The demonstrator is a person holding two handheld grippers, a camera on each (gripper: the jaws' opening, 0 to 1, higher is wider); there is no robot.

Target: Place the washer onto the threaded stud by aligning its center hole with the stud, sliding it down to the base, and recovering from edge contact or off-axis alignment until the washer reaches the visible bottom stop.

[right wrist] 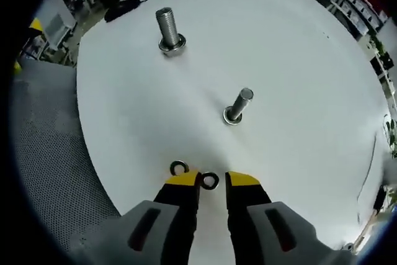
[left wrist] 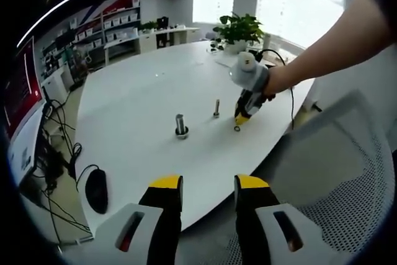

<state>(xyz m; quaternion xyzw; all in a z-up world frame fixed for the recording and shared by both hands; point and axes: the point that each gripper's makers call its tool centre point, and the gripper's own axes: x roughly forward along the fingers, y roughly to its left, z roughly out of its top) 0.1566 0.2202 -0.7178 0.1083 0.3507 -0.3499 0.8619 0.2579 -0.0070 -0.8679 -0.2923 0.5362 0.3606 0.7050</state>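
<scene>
The right gripper is hovering low over the table, jaws spread — one washer is lying between the tips, another washer just beside the left tip. Both studs are standing apart from them, and the left gripper is hanging spread off the table's edge — holding nothing.

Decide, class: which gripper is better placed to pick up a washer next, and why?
Right. The right gripper is down at the table with a washer between its open jaws. The left gripper hangs back off the table edge.
</scene>
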